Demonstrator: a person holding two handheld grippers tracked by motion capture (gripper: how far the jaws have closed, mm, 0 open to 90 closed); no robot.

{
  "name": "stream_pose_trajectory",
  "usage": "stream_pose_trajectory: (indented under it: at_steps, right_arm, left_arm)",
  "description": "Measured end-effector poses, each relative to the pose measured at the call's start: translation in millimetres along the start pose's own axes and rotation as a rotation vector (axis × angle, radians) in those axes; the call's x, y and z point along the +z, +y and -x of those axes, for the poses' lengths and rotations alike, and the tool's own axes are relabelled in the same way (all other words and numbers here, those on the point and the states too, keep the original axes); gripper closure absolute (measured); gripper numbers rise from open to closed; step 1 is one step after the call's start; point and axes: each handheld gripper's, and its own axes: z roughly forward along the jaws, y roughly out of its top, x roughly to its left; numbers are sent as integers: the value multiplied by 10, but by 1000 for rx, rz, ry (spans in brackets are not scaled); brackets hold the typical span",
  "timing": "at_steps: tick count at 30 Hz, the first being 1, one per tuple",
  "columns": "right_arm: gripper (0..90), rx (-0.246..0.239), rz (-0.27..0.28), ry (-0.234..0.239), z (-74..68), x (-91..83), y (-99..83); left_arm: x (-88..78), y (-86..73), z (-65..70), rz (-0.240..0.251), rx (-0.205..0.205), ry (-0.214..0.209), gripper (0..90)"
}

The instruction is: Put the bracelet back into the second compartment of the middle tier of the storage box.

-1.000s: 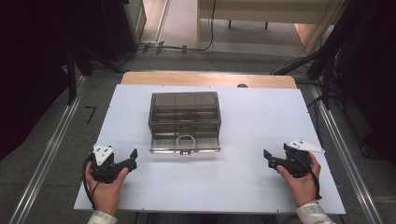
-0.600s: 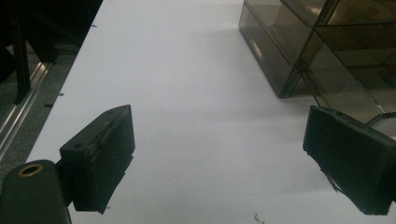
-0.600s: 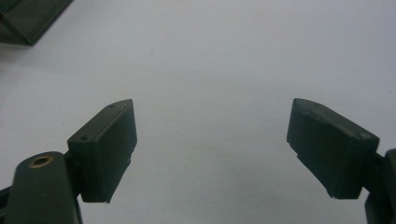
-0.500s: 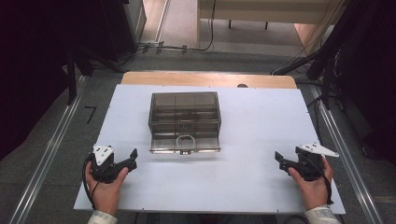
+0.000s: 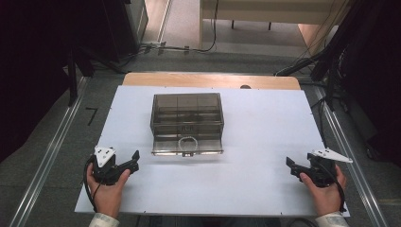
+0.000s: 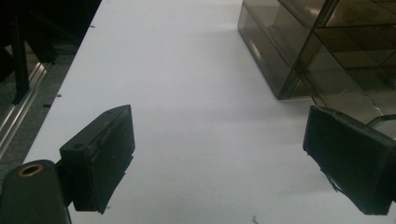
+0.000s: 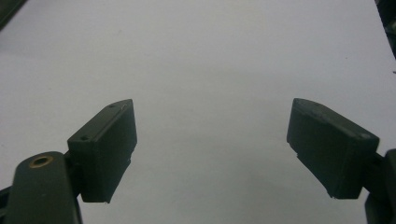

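**On the worktop, both hands parked, drawer box ahead**

At the near left corner of the white worktop (image 5: 265, 127) my left gripper (image 5: 133, 160) rests in my hand, jaws spread wide with nothing between them. Its own camera shows bare white board between the two black pads, and the corner of the box just past the right-hand pad.

Moving toward the middle, the smoky clear drawer box (image 5: 187, 122) stands square to me, well ahead of both grippers. Its bottom drawer (image 5: 187, 145) looks pulled out a little toward me, and a small ring-shaped thing (image 5: 187, 141) lies in it near the front. I cannot tell what the ring is made of.

Over at the near right edge, my right gripper (image 5: 294, 168) sits low in my hand, jaws just as wide and holding nothing; in its own view there is plain board ahead of the pads.

As I judge it, the step is the reach to the drawer. The left gripper is the nearer one, so I would bring it in low, keep the jaws wide until they straddle the drawer front or the ring, and close gently. The box is light-looking plastic, so I would steady it with the right gripper before pushing or pulling, or it may slide.
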Motion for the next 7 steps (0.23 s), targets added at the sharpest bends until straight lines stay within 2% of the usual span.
stream_pose_trajectory:
  at_steps: [7]
  right_arm:
    - [148,13,-11,-17,65,-30,-34]
  left_arm:
    - [5,4,8,2,1,-1,97]
